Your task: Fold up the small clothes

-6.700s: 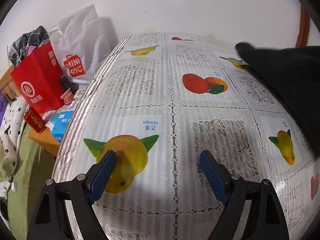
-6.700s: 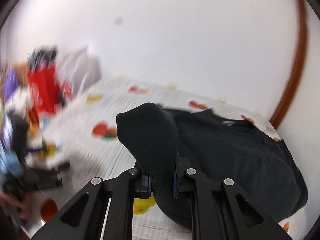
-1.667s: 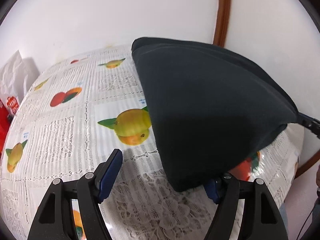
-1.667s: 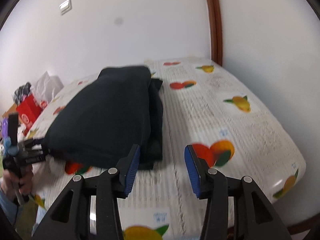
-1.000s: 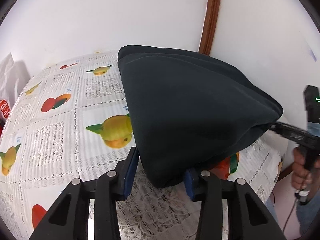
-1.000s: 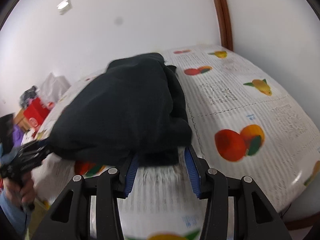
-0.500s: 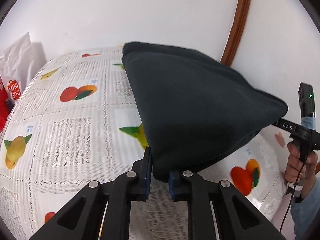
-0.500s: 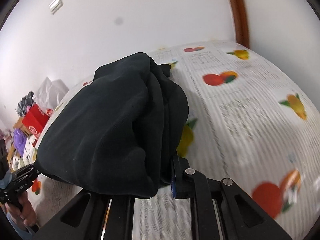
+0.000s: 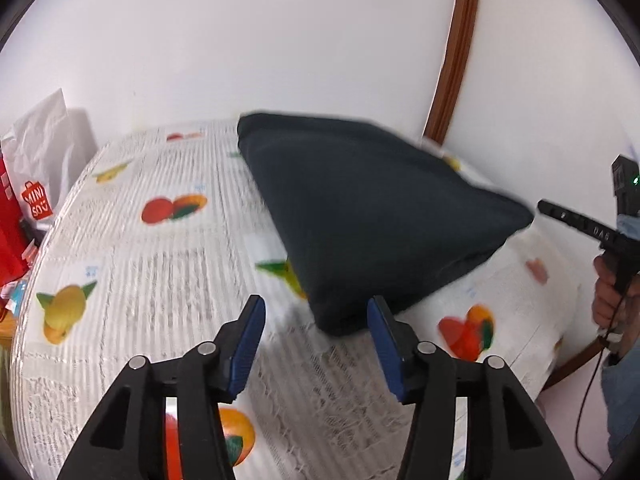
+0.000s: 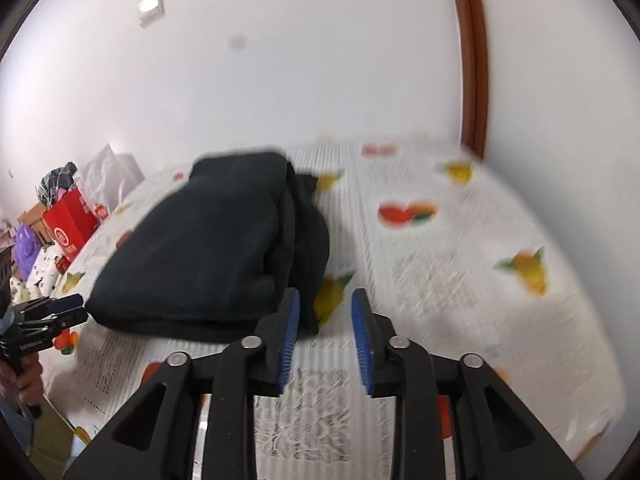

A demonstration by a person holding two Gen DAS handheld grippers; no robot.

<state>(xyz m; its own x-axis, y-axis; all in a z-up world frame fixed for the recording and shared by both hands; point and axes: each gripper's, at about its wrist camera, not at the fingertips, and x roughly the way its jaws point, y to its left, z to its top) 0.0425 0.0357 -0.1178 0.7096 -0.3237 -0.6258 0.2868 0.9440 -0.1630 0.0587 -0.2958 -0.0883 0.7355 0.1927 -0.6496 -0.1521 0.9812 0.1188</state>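
Lying folded on the fruit-print worktop (image 9: 168,280), the dark garment (image 9: 360,220) sits free of both claws: left claw (image 9: 316,336) and right claw (image 10: 324,336) gape, released. Judged from this, a neat finish means pressing the bundle flat and squaring its edges without snagging layers.

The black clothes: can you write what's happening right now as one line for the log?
step: fold done, release | left gripper: open, empty | right gripper: open, empty | black garment: folded bundle on fruit-print tablecloth

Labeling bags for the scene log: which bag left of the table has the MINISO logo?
The white paper bag, not the red bag beside it.
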